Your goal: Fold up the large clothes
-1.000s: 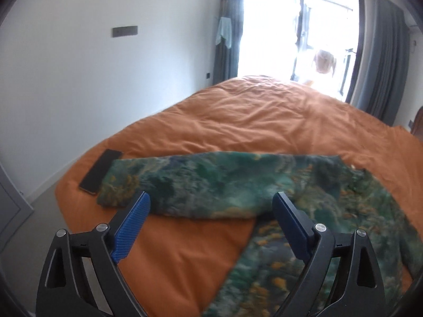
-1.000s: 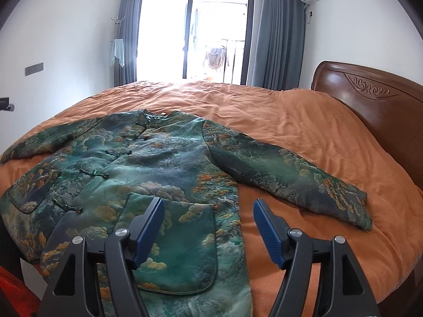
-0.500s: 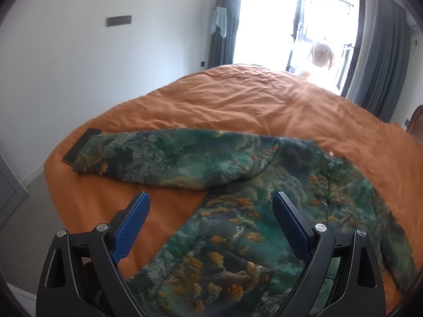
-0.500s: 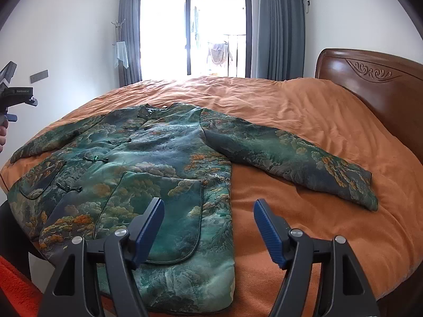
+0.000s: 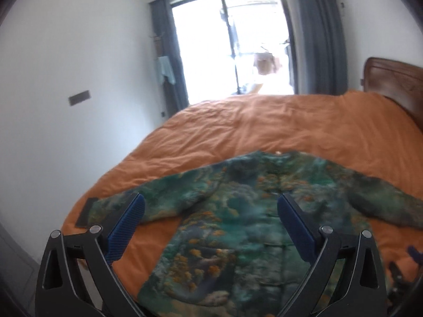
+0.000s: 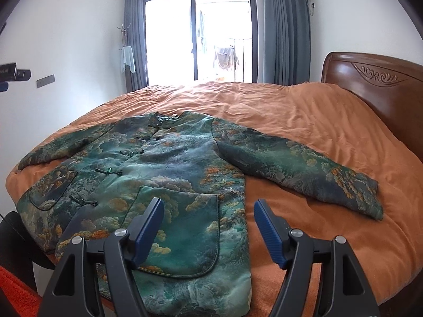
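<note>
A green patterned jacket [image 6: 164,163] with orange clouds and knot buttons lies flat, front up, on the orange bedspread [image 6: 304,121], both sleeves spread out. It also shows, blurred, in the left wrist view [image 5: 238,224]. My right gripper [image 6: 208,211] is open and empty, above the jacket's hem near its right pocket. My left gripper [image 5: 210,206] is open and empty, above the jacket's lower left part. Neither touches the cloth.
A dark phone [image 5: 86,212] lies at the bed's left corner under the left cuff. A wooden headboard [image 6: 375,84] stands at the right. White wall [image 5: 66,79] on the left, glass door and grey curtains [image 6: 285,31] behind. The left gripper's handle [image 6: 10,72] shows at the far left.
The left gripper has swung to the right, from the left sleeve toward the jacket's body. The right gripper has pulled back slightly. Both stay open.
</note>
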A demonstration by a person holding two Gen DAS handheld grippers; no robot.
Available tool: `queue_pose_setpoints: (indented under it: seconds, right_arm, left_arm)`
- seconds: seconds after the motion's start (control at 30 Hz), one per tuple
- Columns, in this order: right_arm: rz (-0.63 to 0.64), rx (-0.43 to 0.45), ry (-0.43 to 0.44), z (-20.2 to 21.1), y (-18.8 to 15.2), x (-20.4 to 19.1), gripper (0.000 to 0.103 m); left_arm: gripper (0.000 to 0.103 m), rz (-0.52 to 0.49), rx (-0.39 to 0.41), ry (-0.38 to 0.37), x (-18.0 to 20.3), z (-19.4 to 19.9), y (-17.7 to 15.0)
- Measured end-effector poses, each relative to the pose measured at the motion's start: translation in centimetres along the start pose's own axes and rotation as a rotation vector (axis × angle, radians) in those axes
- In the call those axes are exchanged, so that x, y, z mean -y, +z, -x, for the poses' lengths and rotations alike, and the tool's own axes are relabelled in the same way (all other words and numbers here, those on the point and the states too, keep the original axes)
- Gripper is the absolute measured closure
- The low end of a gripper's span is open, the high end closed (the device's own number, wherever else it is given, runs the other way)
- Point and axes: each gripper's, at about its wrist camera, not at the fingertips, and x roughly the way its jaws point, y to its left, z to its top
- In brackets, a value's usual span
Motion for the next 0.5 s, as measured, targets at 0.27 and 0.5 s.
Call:
queue_pose_setpoints:
  seconds: [0.27, 0.5]
  right_arm:
    - [-0.020, 0.001, -0.074, 1.0, 2.8, 3.4, 0.031]
    - [-0.148, -0.113, -0.210, -0.3, 2.7, 10.4, 0.031]
  left_arm:
    - [0.002, -0.104, -0.001, -0.329, 5.7, 1.8, 2.4]
    - [0.002, -0.138, -0.048, -0.442, 9.2, -1.6, 2.1]
